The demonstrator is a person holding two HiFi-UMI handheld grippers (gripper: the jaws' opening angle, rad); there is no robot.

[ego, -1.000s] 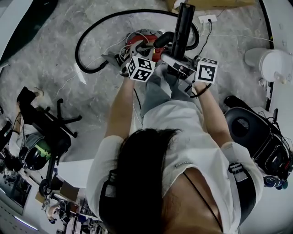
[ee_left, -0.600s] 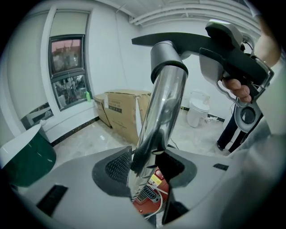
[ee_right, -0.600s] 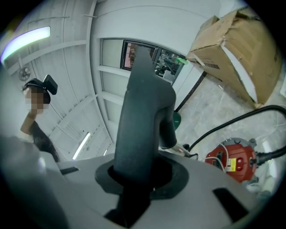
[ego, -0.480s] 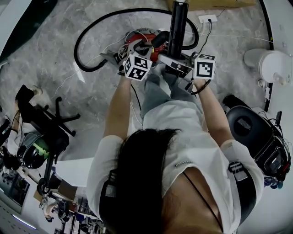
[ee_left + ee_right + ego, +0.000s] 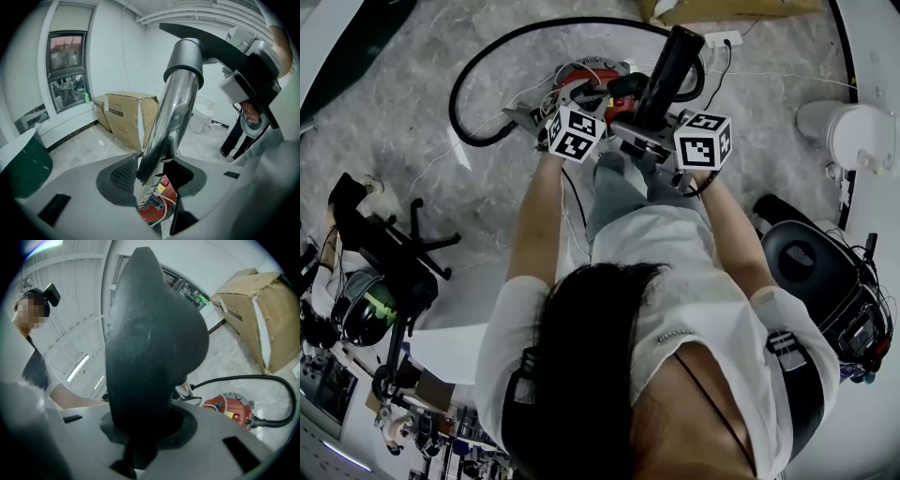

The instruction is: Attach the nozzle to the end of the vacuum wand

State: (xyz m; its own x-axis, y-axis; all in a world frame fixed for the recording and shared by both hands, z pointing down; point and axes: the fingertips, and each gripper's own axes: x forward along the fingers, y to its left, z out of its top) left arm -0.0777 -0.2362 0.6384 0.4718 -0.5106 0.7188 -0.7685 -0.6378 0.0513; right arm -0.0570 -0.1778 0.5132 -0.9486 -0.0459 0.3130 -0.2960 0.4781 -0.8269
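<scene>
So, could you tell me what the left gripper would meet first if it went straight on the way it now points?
The left gripper is shut on the chrome wand, so that lies first in its line; beyond it the cardboard box seems next, though depth is unclear.

Your left gripper [image 5: 586,108] and right gripper [image 5: 654,127] are close together, out front over grey floor [image 5: 412,122]. Right gripper holds black nozzle [image 5: 668,64], tilted up and away. Dark end of wand [image 5: 624,87] sits at left gripper's tips, close beside nozzle base. Red vacuum body [image 5: 586,77] lies just beyond left gripper. Black hose [image 5: 467,80] loops out left of it, then round behind nozzle. White bin [image 5: 853,131] stands well right of right gripper.
</scene>
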